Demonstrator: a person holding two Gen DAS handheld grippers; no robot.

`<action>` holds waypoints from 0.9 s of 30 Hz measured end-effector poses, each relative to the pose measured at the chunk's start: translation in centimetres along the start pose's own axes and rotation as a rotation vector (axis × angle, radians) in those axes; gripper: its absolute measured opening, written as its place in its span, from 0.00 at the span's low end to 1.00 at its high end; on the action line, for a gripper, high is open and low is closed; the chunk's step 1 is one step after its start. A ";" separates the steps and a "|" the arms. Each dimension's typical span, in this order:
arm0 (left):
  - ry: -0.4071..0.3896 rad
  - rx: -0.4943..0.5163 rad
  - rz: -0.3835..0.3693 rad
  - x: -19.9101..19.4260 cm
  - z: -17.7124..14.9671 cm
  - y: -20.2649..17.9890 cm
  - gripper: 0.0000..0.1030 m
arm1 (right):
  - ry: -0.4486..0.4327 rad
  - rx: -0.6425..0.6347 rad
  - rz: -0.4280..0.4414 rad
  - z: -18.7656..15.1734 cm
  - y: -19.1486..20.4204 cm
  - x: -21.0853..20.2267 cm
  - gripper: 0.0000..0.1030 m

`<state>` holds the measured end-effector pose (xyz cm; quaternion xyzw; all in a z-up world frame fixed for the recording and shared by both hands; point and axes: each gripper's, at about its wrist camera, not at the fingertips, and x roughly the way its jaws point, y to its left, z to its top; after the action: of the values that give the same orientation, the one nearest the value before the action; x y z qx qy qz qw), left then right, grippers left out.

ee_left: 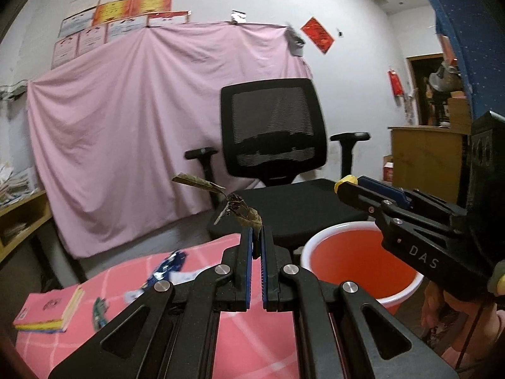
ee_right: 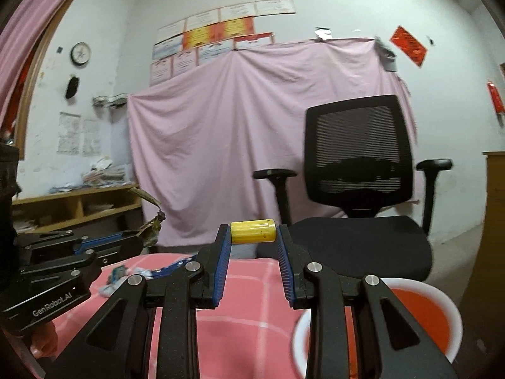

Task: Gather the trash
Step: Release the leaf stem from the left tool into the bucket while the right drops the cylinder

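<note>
Clearly, 2 pieces of trash were off the table, 1 in each gripper. The left gripper [ee_left: 257, 237] was clenched on a dried brown leaf sprig [ee_left: 243, 211], its jaws nearly touching with only the stem pinched at the tips; the sprig stood up above the fingers, with 1 long curled leaf reaching up to the left. The right gripper [ee_right: 253, 237] grasped 1 small yellow cylinder [ee_right: 252, 231] lying sideways between its blue pads [ee_right: 222, 263], 1 flat end against each pad. Seen from the left wrist, that same yellow piece showed only as a small tip at the front of the right gripper, which hung above the bucket.

Just below and to the right stood 1 orange bucket with a white rim [ee_left: 318, 241], beside the table edge. More trash lay on the pink checked tablecloth [ee_left: 252, 331]: a loose cluster of blue-and-white wrappers [ee_left: 167, 267], too blurred to count, and 1 small green-printed scrap [ee_left: 99, 312] next to 1 pink book with yellow page edges [ee_left: 47, 312].

Behind the table and bucket stood 1 black mesh office chair [ee_left: 273, 132] with 2 armrests. Farther back, 1 pink sheet [ee_left: 126, 120] hung over the wall below rows of certificates [ee_left: 126, 9], and 1 round clock [ee_right: 80, 53] hung on the left wall.
</note>
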<state>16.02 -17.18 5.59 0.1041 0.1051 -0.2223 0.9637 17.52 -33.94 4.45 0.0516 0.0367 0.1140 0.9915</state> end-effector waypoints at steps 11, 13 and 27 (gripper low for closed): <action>0.008 0.003 -0.130 3.5 1.9 -4.6 0.03 | 0.035 0.101 -0.133 -0.1 -4.8 -0.6 0.26; 0.017 0.001 -0.150 4.1 2.1 -5.1 0.03 | 0.050 0.133 -0.152 -0.3 -5.7 -0.6 0.26; 0.134 -0.080 -0.302 8.8 2.6 -7.0 0.03 | 0.156 0.258 -0.252 -1.5 -9.8 -0.3 0.26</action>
<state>20.99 -27.53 4.82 0.0635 0.1925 -0.3527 0.9135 19.27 -43.34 1.88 0.1643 0.1340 -0.0131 0.9772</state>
